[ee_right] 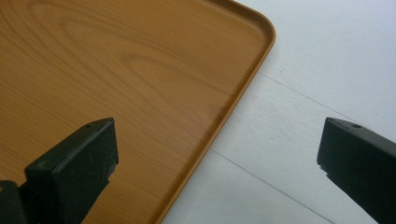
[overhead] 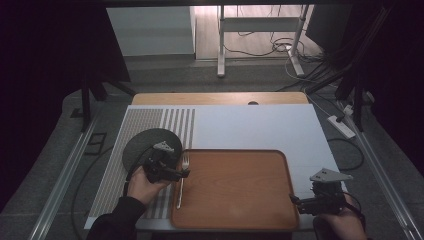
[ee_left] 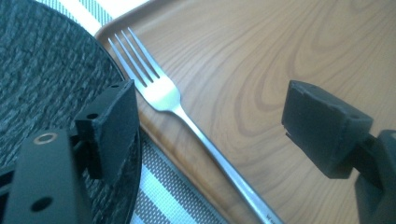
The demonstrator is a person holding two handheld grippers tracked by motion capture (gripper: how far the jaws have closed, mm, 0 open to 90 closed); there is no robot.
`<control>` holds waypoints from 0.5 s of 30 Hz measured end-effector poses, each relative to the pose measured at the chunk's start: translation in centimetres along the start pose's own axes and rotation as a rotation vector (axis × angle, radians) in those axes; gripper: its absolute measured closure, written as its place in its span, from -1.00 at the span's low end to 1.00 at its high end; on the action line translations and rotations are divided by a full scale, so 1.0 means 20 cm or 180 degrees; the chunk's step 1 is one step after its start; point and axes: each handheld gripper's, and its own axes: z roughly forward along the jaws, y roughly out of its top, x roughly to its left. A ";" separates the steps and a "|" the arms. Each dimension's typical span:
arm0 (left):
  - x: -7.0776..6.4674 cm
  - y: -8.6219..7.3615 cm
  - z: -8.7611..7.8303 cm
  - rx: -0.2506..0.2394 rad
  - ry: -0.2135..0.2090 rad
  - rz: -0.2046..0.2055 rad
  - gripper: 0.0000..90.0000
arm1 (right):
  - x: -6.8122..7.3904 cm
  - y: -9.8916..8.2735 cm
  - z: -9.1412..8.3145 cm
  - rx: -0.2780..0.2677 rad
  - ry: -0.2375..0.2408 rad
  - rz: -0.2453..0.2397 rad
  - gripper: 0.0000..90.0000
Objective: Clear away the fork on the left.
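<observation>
On the high view: we see the slim silver metal fork (overhead: 182,176) lying along the rounded wooden tray's (overhead: 235,220) left edge, our left gripper (overhead: 181,173) just beside it.
Left gripper view: jaws spread, released; the fork rests free between them, the round dark woven mat (ee_left: 42,79) beside the tray.
Right gripper view: our right gripper (ee_right: 217,163) gapes empty over the tray's corner.

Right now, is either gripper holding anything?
No. The left gripper has open jaws above the fork; the right gripper is open and empty.
</observation>
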 end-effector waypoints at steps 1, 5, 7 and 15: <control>0.00 0.00 0.00 0.0000 0.0000 0.0000 -0.58 | 0.00 0.00 0.00 0.0000 0.0000 0.0001 -1.00; 0.01 -0.01 -0.01 -0.0009 0.0010 -0.0013 -0.70 | 0.00 0.00 0.00 0.0002 0.0002 0.0001 -1.00; 0.02 -0.01 -0.02 -0.0033 0.0013 0.0010 -0.77 | 0.00 0.00 0.00 0.0003 0.0003 0.0003 -1.00; 0.03 -0.03 -0.05 -0.0123 0.0001 0.0174 -0.91 | 0.00 0.00 0.00 0.0005 0.0002 0.0015 -1.00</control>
